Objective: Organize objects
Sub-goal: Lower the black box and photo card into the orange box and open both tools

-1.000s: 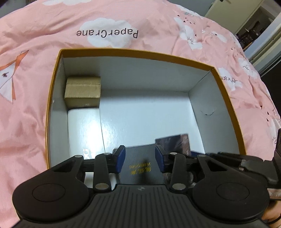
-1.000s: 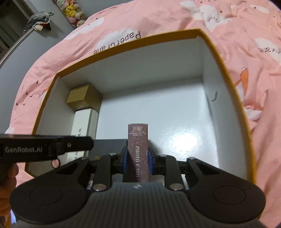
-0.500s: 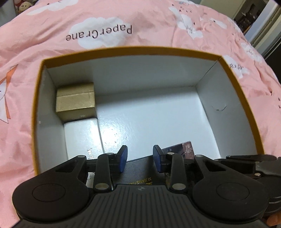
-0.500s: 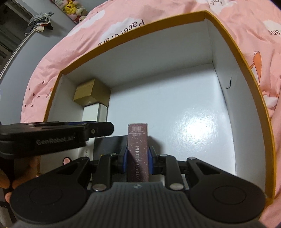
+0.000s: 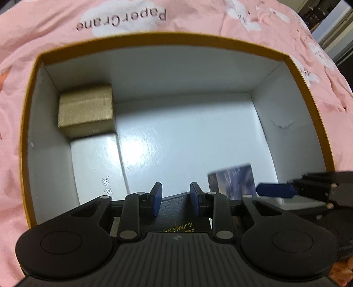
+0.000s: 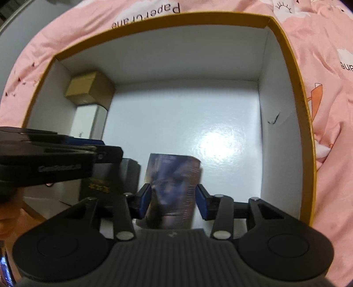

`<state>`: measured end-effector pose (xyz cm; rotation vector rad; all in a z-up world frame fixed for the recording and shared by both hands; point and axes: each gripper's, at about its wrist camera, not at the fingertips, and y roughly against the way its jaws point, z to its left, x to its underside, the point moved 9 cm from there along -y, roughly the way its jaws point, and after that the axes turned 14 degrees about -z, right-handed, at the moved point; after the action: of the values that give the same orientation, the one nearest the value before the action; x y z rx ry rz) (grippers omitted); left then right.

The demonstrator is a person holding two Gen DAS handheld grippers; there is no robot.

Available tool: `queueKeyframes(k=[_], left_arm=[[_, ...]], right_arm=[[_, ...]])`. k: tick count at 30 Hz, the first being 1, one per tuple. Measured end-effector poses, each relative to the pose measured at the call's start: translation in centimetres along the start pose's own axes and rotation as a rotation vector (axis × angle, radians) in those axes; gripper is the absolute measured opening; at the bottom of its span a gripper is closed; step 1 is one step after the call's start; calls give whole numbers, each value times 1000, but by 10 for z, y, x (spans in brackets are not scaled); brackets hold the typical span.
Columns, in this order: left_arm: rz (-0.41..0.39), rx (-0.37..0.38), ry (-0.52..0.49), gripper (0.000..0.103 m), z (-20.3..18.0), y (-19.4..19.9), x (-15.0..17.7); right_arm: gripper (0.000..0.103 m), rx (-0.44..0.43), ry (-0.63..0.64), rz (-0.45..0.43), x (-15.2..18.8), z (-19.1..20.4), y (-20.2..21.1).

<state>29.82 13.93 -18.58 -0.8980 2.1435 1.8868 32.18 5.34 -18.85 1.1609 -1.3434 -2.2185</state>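
Note:
A big white box with a gold rim [image 5: 154, 38] [image 6: 176, 19] lies open on a pink bedspread. Inside, a small gold box [image 5: 86, 108] [image 6: 88, 88] sits in the far left corner, with a white box [image 5: 94, 163] [image 6: 87, 119] just in front of it. My left gripper [image 5: 175, 198] hovers over a black box with gold lettering [image 5: 178, 212] [image 6: 103, 183]. Its jaws are closing and grip nothing. My right gripper [image 6: 173, 204] is opening. The purple photo card box [image 6: 172, 189] [image 5: 233, 181] stands loose between its pads, broad face up.
The pink bedspread [image 5: 198, 17] with cloud prints surrounds the box on all sides. Bare white floor fills the box's middle and right part [image 6: 209, 123]. A person's hand [image 6: 8, 209] holds the left gripper at the left edge. A dark doorway [image 5: 331, 13] shows at top right.
The right gripper's jaws have spread off the photo card box, which now shows its broad face instead of its narrow edge. The left gripper has sunk toward the box and its jaws have narrowed.

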Motion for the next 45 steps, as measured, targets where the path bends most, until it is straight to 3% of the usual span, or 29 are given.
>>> queueKeyframes(k=[8, 14, 27, 32, 37, 41, 45], left_arm=[[-5, -11, -12, 32, -1, 3, 0], [-8, -9, -8, 32, 0, 3, 0], [-44, -12, -13, 32, 2, 8, 0], [-117, 2, 2, 32, 0, 28, -2], [-200, -8, -38, 32, -12, 64, -5], [-278, 8, -66, 32, -28, 98, -4], [-353, 39, -83, 32, -47, 131, 3]], right_arm=[[52, -20, 20, 44, 0, -3, -9], [29, -54, 36, 43, 0, -2, -12], [29, -28, 84, 21, -1, -2, -7], [36, 28, 148, -64, -3, 9, 21], [36, 26, 159, -146, -1, 15, 62], [46, 25, 175, -233, -6, 31, 85], [47, 1, 148, -318, -1, 40, 124]])
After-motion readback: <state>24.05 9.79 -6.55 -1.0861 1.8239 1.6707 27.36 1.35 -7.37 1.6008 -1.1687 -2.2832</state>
